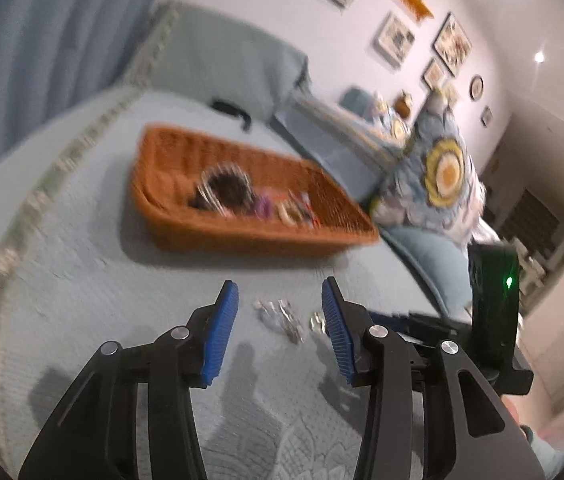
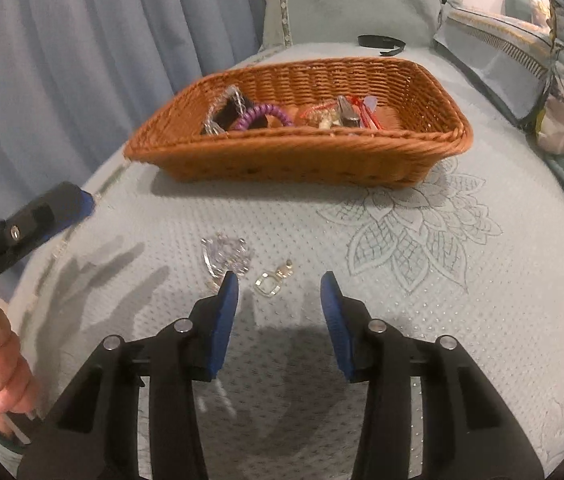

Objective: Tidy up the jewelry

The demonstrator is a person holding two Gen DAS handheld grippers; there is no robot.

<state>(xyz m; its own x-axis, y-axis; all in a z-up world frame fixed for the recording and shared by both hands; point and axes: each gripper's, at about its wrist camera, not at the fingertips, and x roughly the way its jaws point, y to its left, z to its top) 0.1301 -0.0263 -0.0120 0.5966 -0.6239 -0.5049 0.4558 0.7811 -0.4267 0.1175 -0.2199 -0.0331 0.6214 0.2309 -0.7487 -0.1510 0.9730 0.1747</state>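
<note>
A brown wicker basket sits on the pale blue bedspread and holds a purple coil bracelet, silver chains, clips and red pieces. It also shows in the left wrist view. A clear sparkly jewelry piece and a small gold square earring lie on the bedspread in front of it. My right gripper is open just short of the earring. My left gripper is open, with the silvery jewelry lying between its fingertips. The left gripper also shows at the left of the right wrist view.
Pillows stand behind the basket, and a patterned cushion lies to the right. A black strap lies beyond the basket. Blue curtains hang at the left. The bedspread has an embroidered flower.
</note>
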